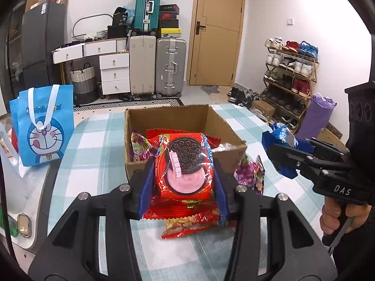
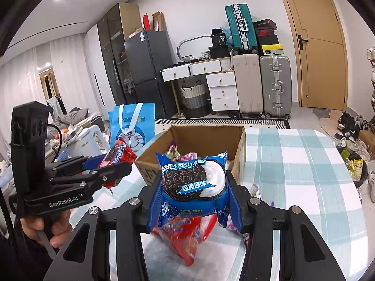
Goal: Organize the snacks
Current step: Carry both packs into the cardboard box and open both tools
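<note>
My left gripper [image 1: 185, 164] is shut on a red Oreo pack [image 1: 185, 164] and holds it above the table, just in front of the open cardboard box [image 1: 229, 131]. It also shows in the right wrist view [image 2: 118, 155]. My right gripper [image 2: 194, 182] is shut on a blue Oreo pack [image 2: 194, 182], also held near the box [image 2: 239, 149]; it shows at the right of the left wrist view [image 1: 282, 138]. The box holds several snack packets [image 1: 139, 147]. Red snack packs [image 1: 187, 220] and a purple packet [image 1: 250, 175] lie on the checked tablecloth below.
A blue Doraemon bag [image 1: 44, 131] stands at the table's left. A white kettle [image 2: 86, 140] is beyond it. The checked tablecloth [image 2: 304, 175] stretches to the right of the box. Suitcases, drawers and a shoe rack [image 1: 290, 79] line the room behind.
</note>
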`<state>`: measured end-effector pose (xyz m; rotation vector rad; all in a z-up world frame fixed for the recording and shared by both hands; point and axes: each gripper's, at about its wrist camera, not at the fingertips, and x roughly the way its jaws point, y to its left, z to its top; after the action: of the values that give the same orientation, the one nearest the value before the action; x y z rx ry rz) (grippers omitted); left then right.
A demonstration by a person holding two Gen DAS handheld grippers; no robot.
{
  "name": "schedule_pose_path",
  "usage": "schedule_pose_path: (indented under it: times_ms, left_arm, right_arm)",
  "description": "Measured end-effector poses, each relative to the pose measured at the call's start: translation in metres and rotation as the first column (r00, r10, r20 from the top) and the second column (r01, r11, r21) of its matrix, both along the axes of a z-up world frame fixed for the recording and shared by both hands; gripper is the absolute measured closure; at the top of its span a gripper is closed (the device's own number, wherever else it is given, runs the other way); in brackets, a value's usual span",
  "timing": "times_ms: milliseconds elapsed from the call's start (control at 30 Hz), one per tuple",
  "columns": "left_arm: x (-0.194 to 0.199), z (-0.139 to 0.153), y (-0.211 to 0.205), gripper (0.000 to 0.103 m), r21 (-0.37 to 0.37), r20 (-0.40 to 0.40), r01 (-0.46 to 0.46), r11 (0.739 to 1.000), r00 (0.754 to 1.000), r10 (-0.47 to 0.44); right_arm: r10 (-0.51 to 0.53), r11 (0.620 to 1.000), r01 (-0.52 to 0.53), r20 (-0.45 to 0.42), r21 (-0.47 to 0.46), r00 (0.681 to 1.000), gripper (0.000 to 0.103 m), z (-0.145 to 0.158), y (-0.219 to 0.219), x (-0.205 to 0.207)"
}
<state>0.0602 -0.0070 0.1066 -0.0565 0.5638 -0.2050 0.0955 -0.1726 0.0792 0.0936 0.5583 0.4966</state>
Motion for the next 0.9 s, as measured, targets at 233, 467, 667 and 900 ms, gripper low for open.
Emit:
schedule_pose_path:
  times_ms: [233, 467, 667, 900]
  left_arm:
    - [0.030, 0.007, -0.002, 0.061, 0.012, 0.001, -0.034, 0.999, 0.999, 0.034]
    - [0.055, 0.003, -0.003, 0.061, 0.020, -0.005, -0.059, 0.998, 0.998, 0.059]
    - [0.079, -0.001, -0.001, 0.061, 0.027, -0.019, -0.075, 0.997, 0.997, 0.075]
    - [0.106, -0.012, -0.001, 0.061, 0.049, -0.044, -0.084, 0.995, 0.995, 0.086]
  right_arm:
    - [-0.020, 0.999, 0.020, -0.009, 0.036, 1.000, 0.055, 0.008, 0.004, 0.023]
    - [-0.007, 0.999, 0.008, -0.029, 0.032, 1.000, 0.055, 0.010, 0.014, 0.047]
    - [-0.008, 0.999, 0.011, -0.068, 0.040, 0.998, 0.055, -0.001, 0.018, 0.066]
    - [-0.011, 0.999, 0.016, -0.104, 0.042, 0.995, 0.055, -0.013, 0.024, 0.085]
